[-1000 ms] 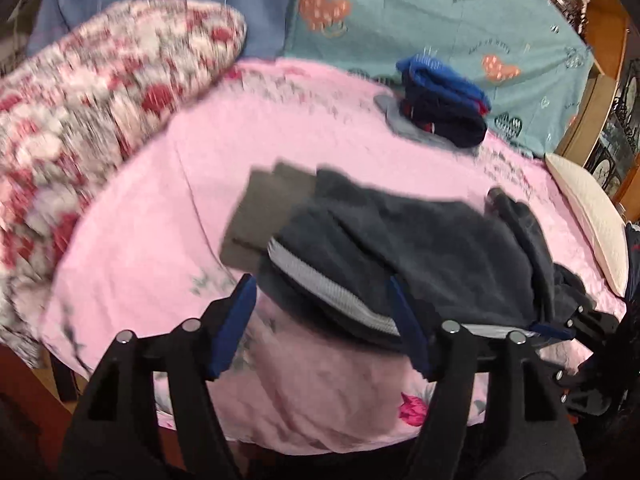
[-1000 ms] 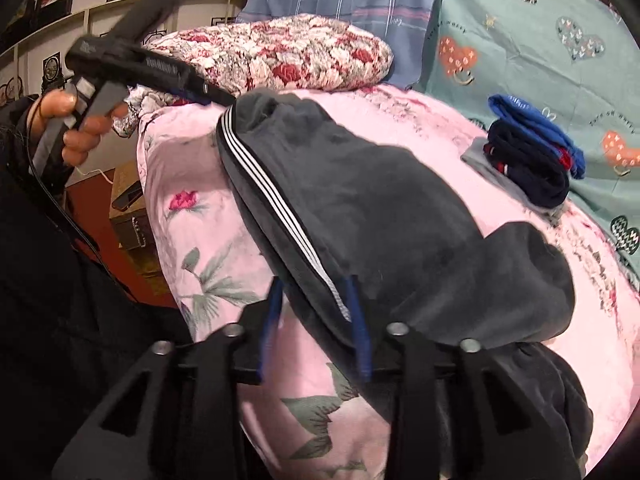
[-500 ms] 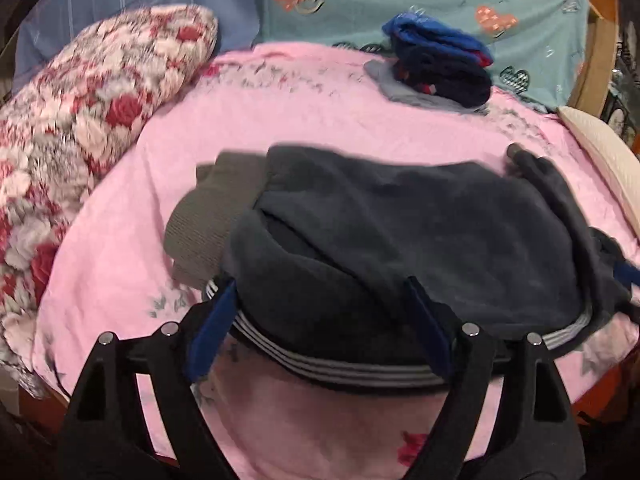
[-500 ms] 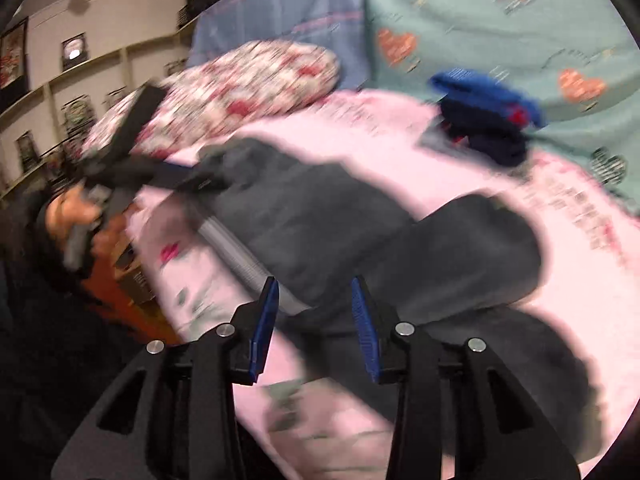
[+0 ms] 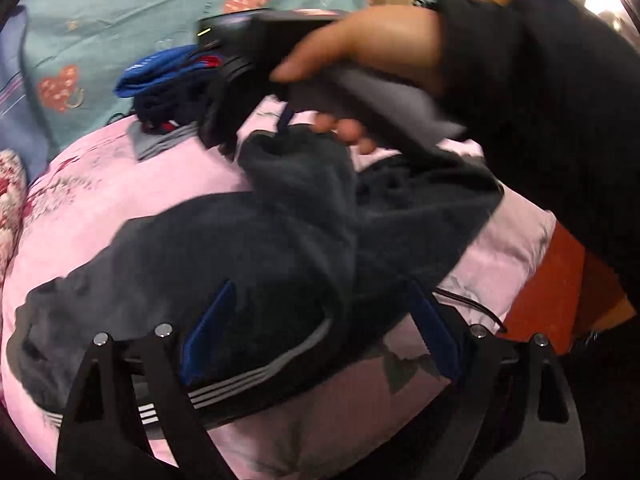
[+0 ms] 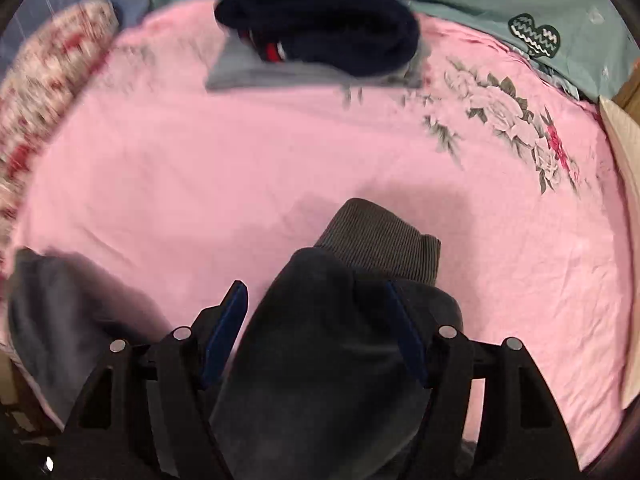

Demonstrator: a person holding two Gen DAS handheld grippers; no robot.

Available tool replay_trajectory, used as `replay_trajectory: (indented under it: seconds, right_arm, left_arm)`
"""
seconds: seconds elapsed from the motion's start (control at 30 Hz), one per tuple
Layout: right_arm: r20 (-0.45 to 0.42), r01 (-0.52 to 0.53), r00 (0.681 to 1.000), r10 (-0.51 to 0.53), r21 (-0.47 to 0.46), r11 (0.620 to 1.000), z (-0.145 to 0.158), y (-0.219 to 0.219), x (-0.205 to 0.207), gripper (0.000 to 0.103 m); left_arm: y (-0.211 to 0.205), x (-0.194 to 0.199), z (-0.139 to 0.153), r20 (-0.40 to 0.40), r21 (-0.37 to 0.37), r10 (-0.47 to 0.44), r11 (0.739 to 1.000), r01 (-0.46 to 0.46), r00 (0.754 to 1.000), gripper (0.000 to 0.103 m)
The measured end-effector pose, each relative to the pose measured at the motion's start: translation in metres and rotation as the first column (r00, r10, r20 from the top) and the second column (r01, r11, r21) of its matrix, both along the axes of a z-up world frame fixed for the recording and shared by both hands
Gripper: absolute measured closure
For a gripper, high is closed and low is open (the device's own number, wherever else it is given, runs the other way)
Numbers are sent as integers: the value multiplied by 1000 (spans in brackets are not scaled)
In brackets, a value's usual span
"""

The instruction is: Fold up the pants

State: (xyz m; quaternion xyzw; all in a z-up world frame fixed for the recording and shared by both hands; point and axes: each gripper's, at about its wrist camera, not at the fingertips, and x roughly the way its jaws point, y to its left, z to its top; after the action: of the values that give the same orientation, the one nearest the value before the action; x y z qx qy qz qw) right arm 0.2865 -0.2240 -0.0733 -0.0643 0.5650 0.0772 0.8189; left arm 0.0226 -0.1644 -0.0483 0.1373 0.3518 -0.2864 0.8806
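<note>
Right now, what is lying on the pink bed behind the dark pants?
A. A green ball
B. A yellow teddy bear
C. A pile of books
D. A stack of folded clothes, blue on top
D: in the right wrist view, folded clothes, blue over dark navy, sit on the pink bedcover beyond the dark pants.

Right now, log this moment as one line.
left tool: open over pants | right tool: open, jaws just widened, ribbed cuff between | bed
</note>
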Motion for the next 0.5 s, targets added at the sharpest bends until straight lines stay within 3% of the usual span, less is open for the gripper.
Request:
replay_trajectory:
  seconds: [0.03,0.1,0.2,0.3,0.4,0.43,0.5]
  right_arm:
    - [3,-18,1000,19,-65,998,-7,6,2,45]
    - [13,-49,999,51,-97,994,-14,8,-4,88]
    - [54,-51,997,52,-14,999,-6,-13,-24,92]
    - [183,0,983,-21,115,993,28,-62,-63,92]
    - [338,21,933,-126,298,954,70,-124,-129,92]
    - [375,24,910,-179,382,924,81,-151,-158,92]
    - [405,54,875,-264,460,886,83,-184,-198,92]
  left_arm:
    - [-4,0,-4,-13,9,-16,1000,16,1000,15]
    - [-7,-1,-11,-41,20,-30,999,31,999,15]
    - [-3,2,-19,-69,22,-21,999,23,997,15]
    - [5,11,-19,-79,-10,-2,1000,2,997,15]
    - [9,12,-21,-74,-38,10,999,-13,997,15]
    - [10,12,-22,-77,-46,12,999,-16,997,15]
    - [12,15,-24,-94,-62,18,998,-24,995,14]
